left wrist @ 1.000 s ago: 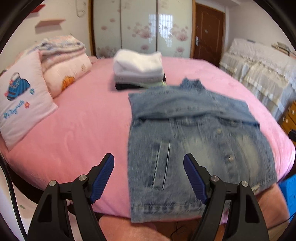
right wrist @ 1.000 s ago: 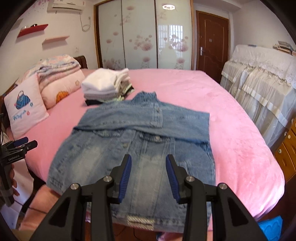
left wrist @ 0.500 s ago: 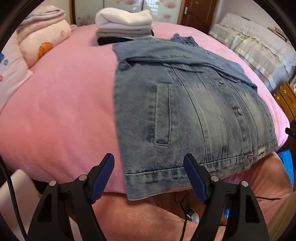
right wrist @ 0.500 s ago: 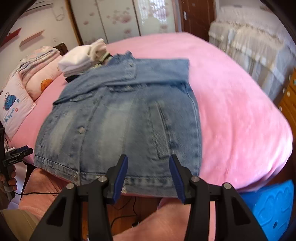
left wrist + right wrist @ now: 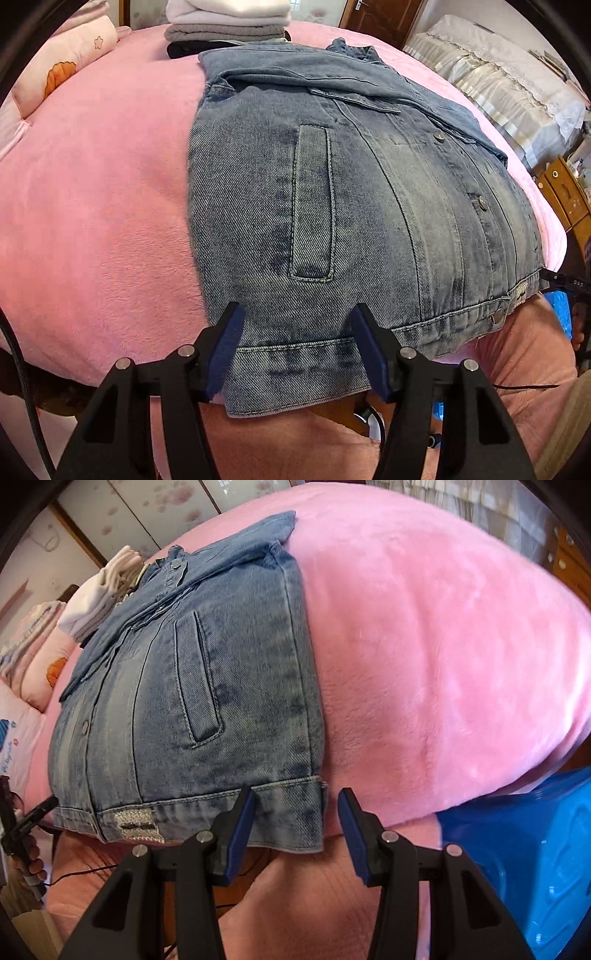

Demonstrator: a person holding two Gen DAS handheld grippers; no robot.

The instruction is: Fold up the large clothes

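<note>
1. Left wrist view: the jacket (image 5: 351, 206) lies flat on the bed (image 5: 92, 221), hem hanging over the near edge.
2. Left gripper (image 5: 297, 350) has just been closing, jaws apart astride the hem's left corner.
3. Right gripper (image 5: 295, 823): jaws apart, one finger at the hem's right corner.
4. Denim looks heavy and stiff; best gripped at the thick hem corners.

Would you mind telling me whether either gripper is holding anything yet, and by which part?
Nothing is held yet. Both the left gripper and right gripper are open at the bottom hem of the blue denim jacket.
</note>
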